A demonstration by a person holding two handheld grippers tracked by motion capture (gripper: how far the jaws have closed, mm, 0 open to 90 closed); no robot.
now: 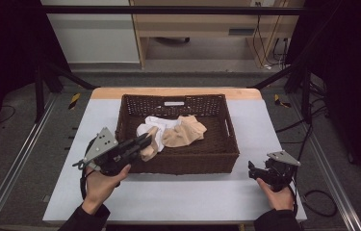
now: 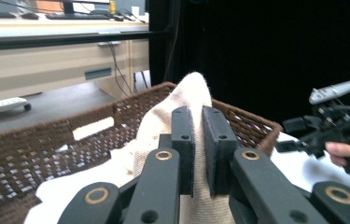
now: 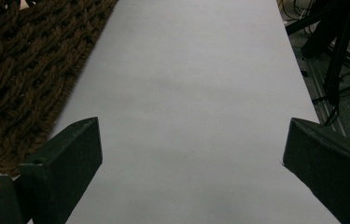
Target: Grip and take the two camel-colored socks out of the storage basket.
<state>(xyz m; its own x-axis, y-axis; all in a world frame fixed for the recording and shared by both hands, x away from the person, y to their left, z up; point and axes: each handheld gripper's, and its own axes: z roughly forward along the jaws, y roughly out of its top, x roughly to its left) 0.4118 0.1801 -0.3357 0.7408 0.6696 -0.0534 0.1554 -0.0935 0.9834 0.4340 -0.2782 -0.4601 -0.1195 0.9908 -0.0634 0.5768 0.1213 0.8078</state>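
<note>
My left tongs (image 1: 145,142) are clamped tight on a beige sock (image 2: 182,116) at the near left corner of the basket (image 1: 187,162); my right tongs (image 1: 251,171) wait wide apart with nothing in them over the table (image 3: 186,93). I should lift until the sock clears the wicker rim, keeping the pinch firm. The sock's long axis follows my jaws, its free end standing up past the tips toward the basket's middle.

One basket (image 1: 178,159); two beige socks (image 1: 185,132); one white cloth (image 1: 156,123).
</note>
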